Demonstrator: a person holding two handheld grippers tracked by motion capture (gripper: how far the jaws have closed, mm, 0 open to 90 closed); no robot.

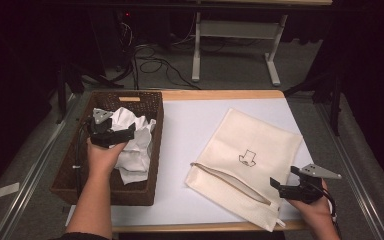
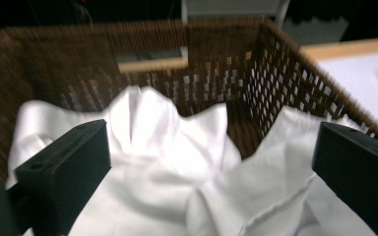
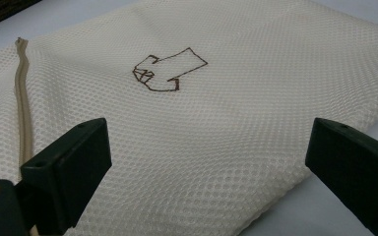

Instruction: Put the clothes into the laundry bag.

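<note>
One cream mesh bag (image 1: 245, 160), zipper along its near-left edge, lies flat on the white bench (image 1: 190, 130), open bench all round. Right gripper (image 1: 282, 186) hovers at its near corner, jaws spread wide. Left gripper (image 1: 122, 134), jaws apart, sits over crumpled white cloth (image 1: 132, 145) in one brown wicker basket (image 1: 152, 155).

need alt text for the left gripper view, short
Crumpled white cloth lies in a dark brown wicker basket, seen between the left gripper's two black jaws, which stand wide apart and hold nothing. A white table surface shows at the right.
</note>
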